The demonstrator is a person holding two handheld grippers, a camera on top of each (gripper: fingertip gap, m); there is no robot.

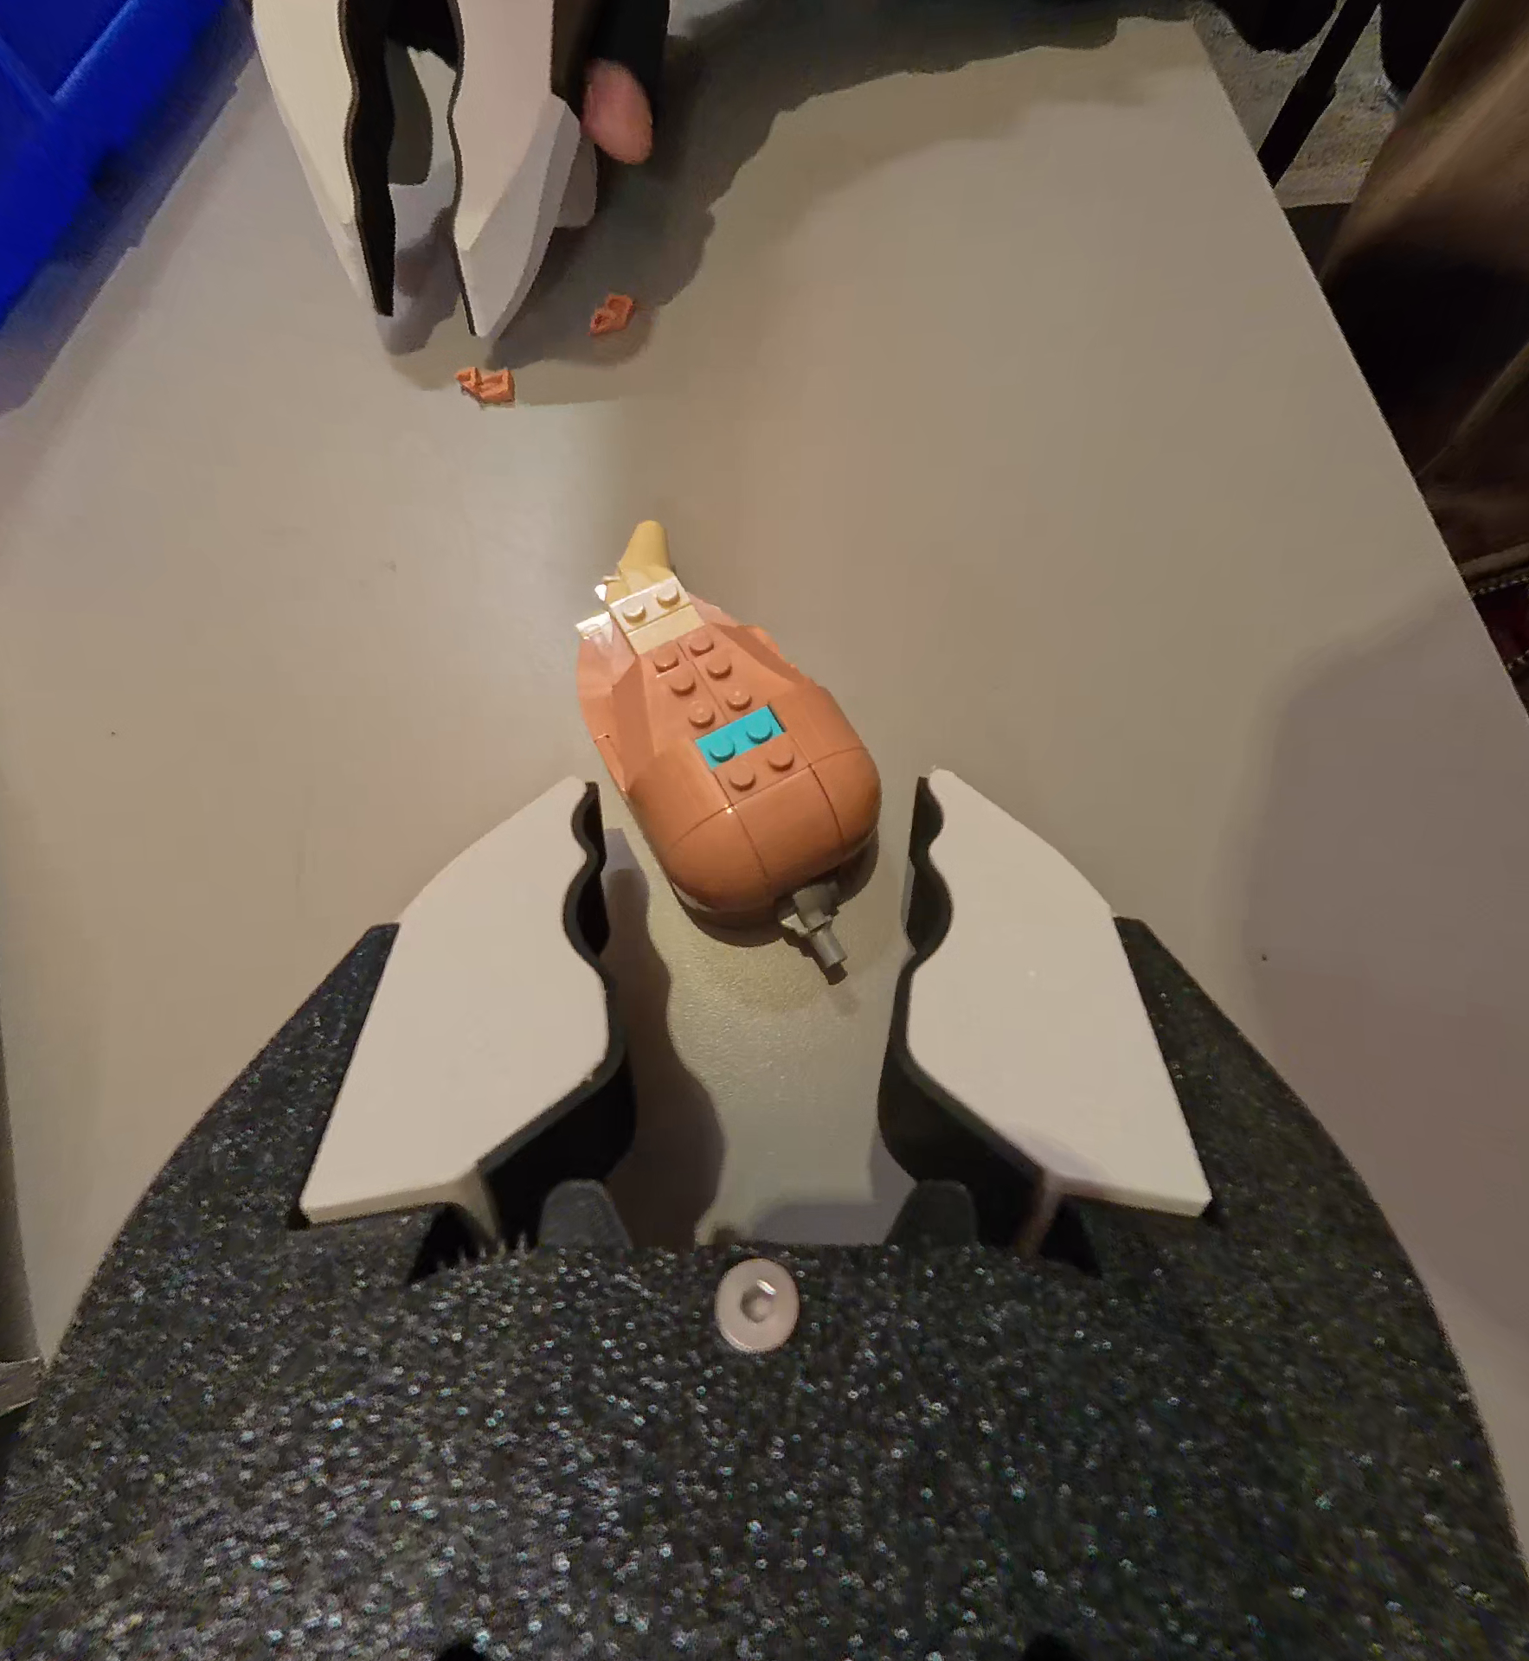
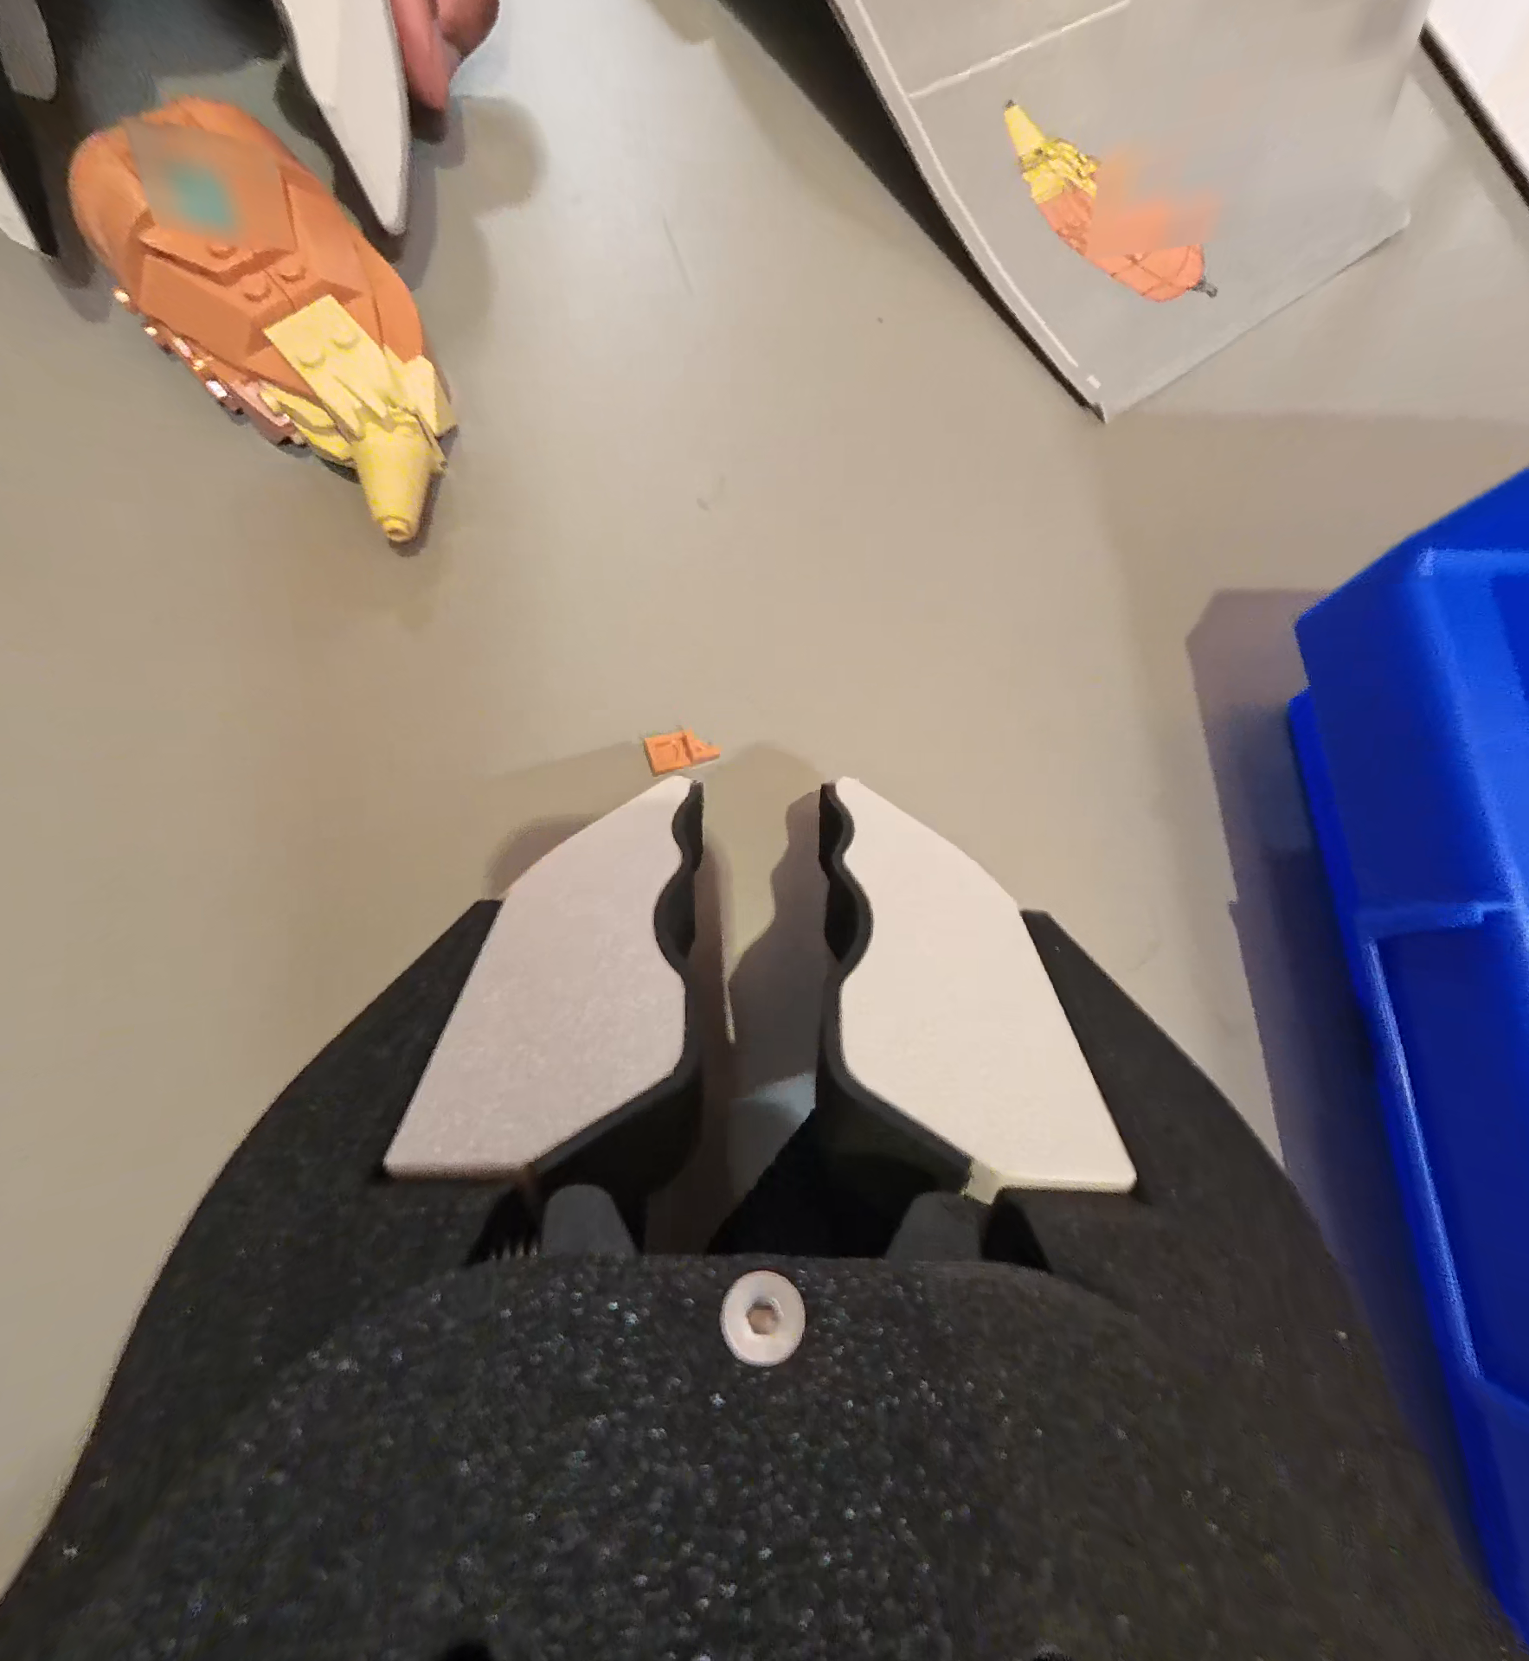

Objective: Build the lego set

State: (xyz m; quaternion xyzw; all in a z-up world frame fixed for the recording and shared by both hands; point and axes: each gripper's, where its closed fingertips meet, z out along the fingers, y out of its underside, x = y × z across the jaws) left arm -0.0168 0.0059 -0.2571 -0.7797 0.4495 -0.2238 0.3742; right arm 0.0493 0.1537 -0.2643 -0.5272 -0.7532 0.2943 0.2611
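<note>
An orange-brown lego model (image 1: 724,746) with a tan nose, a teal plate and a grey peg at its rear lies on the grey table. My left gripper (image 1: 760,789) is open, with its fingertips on either side of the model's rear end and clear of it. The model also shows in the right wrist view (image 2: 248,297), between the left gripper's fingers (image 2: 365,117). My right gripper (image 2: 762,789) is open by a narrow gap and empty. A small orange piece (image 2: 680,750) lies just beyond its tips. In the left wrist view the right gripper (image 1: 432,319) hovers over two small orange pieces (image 1: 486,382) (image 1: 609,315).
A blue bin (image 2: 1462,899) stands close to the right of my right gripper and shows at the far left in the left wrist view (image 1: 23,162). An instruction booklet (image 2: 1147,180) lies at the back right. The table edge (image 1: 1372,377) runs along the right. The grippers' ends are close to 15 centimetres from one another.
</note>
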